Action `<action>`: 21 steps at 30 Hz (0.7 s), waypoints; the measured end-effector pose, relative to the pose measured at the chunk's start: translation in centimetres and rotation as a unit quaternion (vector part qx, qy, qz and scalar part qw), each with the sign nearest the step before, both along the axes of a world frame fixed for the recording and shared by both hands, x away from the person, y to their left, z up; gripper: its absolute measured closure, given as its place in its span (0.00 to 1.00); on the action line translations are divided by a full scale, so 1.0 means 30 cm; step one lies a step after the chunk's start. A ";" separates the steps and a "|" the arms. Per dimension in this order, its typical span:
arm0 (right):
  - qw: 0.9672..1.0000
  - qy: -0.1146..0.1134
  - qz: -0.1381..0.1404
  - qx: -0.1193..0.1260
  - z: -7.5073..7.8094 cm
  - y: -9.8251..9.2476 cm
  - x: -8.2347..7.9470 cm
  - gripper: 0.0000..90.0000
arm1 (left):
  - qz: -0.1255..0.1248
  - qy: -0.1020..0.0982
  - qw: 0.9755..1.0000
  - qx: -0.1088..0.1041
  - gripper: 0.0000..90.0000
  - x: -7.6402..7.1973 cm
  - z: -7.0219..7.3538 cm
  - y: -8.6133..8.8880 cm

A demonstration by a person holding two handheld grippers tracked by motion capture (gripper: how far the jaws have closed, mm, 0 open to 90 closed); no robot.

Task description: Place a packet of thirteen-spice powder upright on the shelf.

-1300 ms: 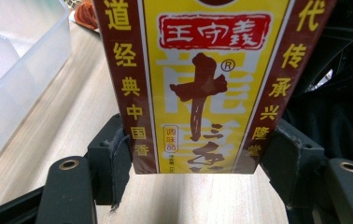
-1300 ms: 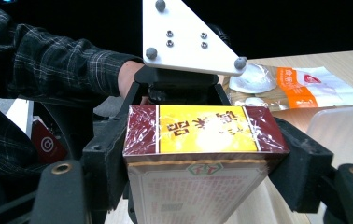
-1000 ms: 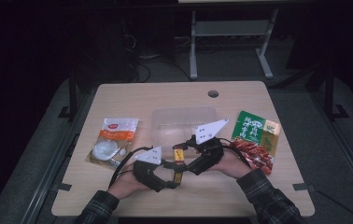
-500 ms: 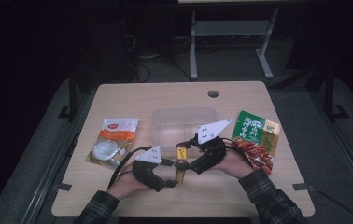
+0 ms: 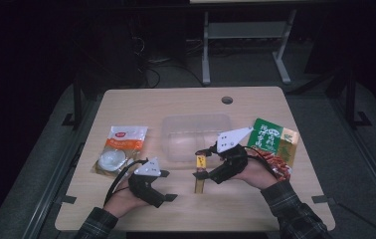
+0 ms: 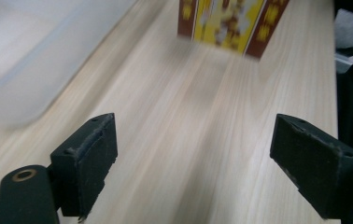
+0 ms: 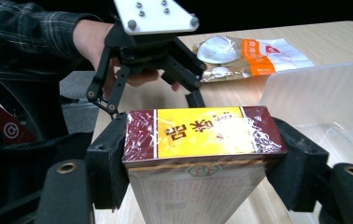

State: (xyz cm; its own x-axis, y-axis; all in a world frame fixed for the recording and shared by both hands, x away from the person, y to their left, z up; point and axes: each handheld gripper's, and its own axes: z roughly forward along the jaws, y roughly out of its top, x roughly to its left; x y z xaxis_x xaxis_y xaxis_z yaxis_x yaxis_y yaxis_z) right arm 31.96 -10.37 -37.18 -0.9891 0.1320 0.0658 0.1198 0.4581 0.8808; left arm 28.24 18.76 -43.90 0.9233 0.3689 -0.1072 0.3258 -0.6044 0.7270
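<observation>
Right claw (image 7: 202, 154) clamped on yellow box (image 7: 198, 133); left claw (image 6: 207, 154) released, box perhaps beyond.

- A lab or recording studio, not a home: the room around the desk (image 5: 186, 107) is kept dark, and light falls on the desk alone.
- The light wooden desk has a round cable hole (image 5: 227, 100), as office furniture does.
- Behind it stands a grey metal frame on legs (image 5: 245, 45), with loose cables (image 5: 163, 69) on the floor.
- Dark grey carpet (image 5: 360, 164) lies beneath.
- Packaged snacks (image 5: 273, 142) sit laid out like test props.
</observation>
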 end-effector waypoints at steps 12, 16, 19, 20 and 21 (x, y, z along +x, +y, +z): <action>1.000 -0.008 -0.011 -0.011 0.026 -0.027 0.048 0.34 | 0.028 0.004 1.000 0.013 0.14 -0.005 -0.015 0.050; 1.000 -0.018 -0.015 -0.013 0.053 -0.032 0.077 0.34 | 0.028 0.003 0.999 0.014 0.14 0.000 -0.015 0.054; 1.000 -0.026 -0.011 -0.011 0.077 -0.036 0.100 0.34 | 0.027 0.002 1.000 0.013 0.14 0.003 -0.015 0.058; 1.000 -0.028 -0.010 -0.008 0.083 -0.036 0.106 0.34 | 0.027 0.001 1.000 0.013 0.14 0.004 -0.015 0.059; 1.000 -0.029 -0.009 -0.008 0.089 -0.036 0.112 0.34 | 0.027 0.001 1.000 0.012 0.14 0.006 -0.016 0.060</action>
State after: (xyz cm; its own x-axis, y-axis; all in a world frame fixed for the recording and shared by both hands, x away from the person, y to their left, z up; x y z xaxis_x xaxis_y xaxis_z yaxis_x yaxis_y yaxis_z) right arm 35.32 -11.46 -34.52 -0.9885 0.1510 0.0072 0.0782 0.4702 0.8791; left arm 28.42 20.55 -44.38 0.9015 0.4211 -0.1000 0.3606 -0.6029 0.7117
